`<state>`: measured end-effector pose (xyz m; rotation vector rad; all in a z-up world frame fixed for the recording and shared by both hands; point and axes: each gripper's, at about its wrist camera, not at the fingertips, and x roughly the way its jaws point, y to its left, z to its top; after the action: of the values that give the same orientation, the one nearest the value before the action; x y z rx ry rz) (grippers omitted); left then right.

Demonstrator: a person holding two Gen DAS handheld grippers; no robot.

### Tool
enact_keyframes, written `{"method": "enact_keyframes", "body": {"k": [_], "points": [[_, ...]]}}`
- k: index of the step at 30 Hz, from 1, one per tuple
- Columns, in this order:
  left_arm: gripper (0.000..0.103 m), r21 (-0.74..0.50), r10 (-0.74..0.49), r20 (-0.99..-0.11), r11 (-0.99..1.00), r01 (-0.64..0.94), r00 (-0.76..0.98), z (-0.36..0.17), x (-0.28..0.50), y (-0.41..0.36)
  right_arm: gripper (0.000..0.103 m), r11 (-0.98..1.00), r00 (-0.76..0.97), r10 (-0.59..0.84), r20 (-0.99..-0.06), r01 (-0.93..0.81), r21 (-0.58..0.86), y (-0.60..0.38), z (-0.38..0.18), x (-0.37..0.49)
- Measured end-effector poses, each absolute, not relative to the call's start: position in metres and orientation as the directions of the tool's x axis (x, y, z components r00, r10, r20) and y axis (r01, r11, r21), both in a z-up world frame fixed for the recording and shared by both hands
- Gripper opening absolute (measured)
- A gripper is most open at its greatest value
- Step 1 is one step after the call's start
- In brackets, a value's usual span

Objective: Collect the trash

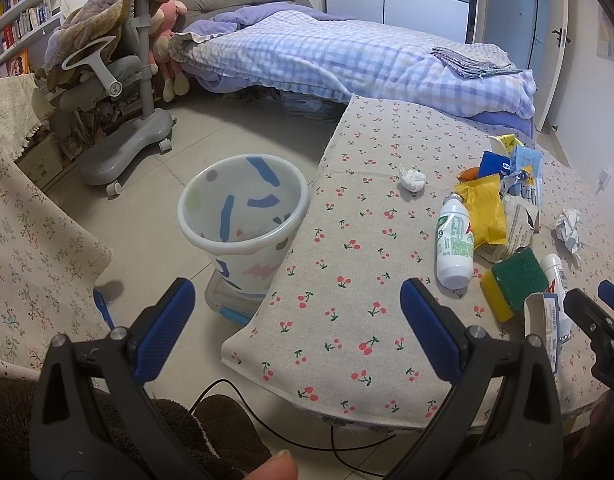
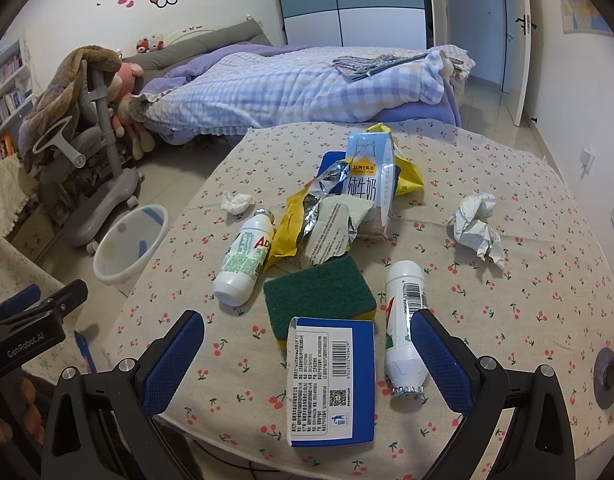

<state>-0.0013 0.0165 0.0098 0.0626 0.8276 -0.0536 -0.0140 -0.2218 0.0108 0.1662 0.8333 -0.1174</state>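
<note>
Trash lies on a cherry-print table (image 2: pixel 507 320): a blue-and-white carton (image 2: pixel 333 380), a green-yellow sponge (image 2: pixel 319 290), two white bottles (image 2: pixel 247 260) (image 2: pixel 403 320), a yellow wrapper (image 2: pixel 295 220), a milk carton (image 2: pixel 371 180), and crumpled paper (image 2: pixel 477 224) (image 2: pixel 237 202). A white patterned bin (image 1: pixel 243 216) stands on the floor left of the table. My right gripper (image 2: pixel 307 364) is open, its fingers on either side of the blue carton. My left gripper (image 1: pixel 297 328) is open and empty over the table's near-left corner.
A grey chair (image 1: pixel 119 92) draped with a blanket stands at the back left. A bed (image 1: pixel 347 60) with a checked quilt lies behind the table. A floral cloth (image 1: pixel 31 248) hangs at the left. A black cable (image 1: pixel 267 440) runs under the table edge.
</note>
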Motion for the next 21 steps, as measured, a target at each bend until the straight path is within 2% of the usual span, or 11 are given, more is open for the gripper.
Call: {"method": "enact_keyframes", "body": {"k": [8, 15, 21], "points": [[0.102, 0.003, -0.053, -0.755, 0.996, 0.084, 0.654, 0.012, 0.005, 0.014, 0.103, 0.979, 0.664, -0.015, -0.748, 0.163, 0.125, -0.227, 0.022, -0.012], [0.102, 0.002, -0.119, -0.779, 0.981, 0.193, 0.615, 0.021, 0.020, -0.007, 0.103, 0.973, 0.626, 0.004, -0.779, 0.177, 0.147, -0.251, 0.032, -0.002], [0.102, -0.004, -0.175, -0.846, 0.947, 0.322, 0.504, 0.021, 0.063, -0.037, 0.103, 0.960, 0.575, -0.014, -0.818, 0.236, 0.150, -0.304, 0.040, 0.024]]}}
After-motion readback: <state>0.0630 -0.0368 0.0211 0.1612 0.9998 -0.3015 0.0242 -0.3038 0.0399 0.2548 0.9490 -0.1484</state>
